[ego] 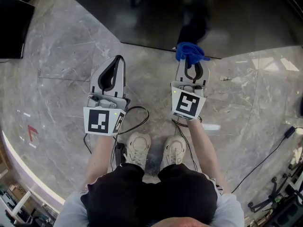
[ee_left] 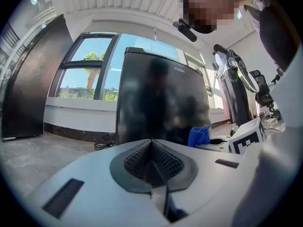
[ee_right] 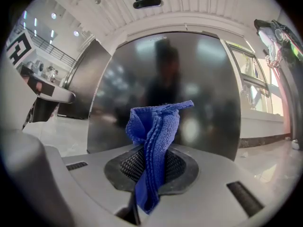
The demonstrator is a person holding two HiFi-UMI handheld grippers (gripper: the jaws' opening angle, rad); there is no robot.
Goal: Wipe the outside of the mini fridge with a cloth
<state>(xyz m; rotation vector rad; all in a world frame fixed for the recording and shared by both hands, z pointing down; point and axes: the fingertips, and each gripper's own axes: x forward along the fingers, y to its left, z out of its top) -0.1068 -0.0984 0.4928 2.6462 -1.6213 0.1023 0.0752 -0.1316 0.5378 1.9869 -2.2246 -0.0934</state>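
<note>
While I stand on the grey marble floor point(ego: 61, 65), my right tool point(ego: 191, 66) has its jaws pressed together on a blue knitted cloth point(ee_right: 154, 141). The cloth is pinched at its middle, with a bunched fold standing up past the tips and a short tail hanging back toward me. My left tool point(ee_left: 152, 162) is closed as well, its ribbed pads meeting with nothing between them, and it is held level beside the right one. The glossy black mini fridge point(ee_right: 165, 79) stands on the floor straight ahead of both tools, its dark door filling the right gripper view. From the head view the cloth reaches the fridge's near edge, but I cannot tell whether it touches. My pale sneakers point(ego: 137, 148) are below the tools.
</note>
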